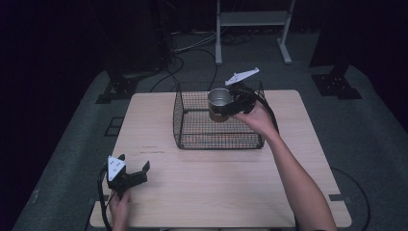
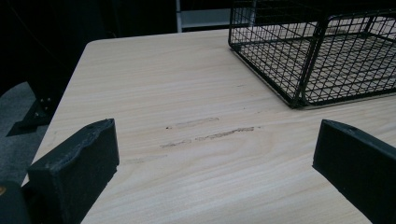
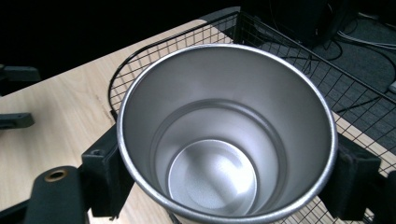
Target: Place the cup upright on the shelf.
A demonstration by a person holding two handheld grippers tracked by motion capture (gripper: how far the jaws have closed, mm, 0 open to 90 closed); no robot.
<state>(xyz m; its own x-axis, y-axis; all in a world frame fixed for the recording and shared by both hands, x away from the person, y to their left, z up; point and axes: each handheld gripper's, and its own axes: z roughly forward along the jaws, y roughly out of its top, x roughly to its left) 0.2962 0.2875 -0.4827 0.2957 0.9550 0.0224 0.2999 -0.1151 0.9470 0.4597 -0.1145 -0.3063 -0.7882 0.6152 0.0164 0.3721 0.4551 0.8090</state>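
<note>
From above, the right gripper (image 1: 230,107) pinches a shiny steel cup (image 1: 220,98) upright over the black wire basket (image 1: 192,139). The left gripper (image 2: 215,163) rests spread above the pale wooden table (image 2: 187,93). Its own view shows jaws clamping the cup's smooth walls: rigid, light, probably slippery

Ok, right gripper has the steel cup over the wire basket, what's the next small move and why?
Probably lower the cup straight down: the right gripper holds it upright above the wire basket, whose floor below looks bare, and the cup seems clear of the walls.
</note>
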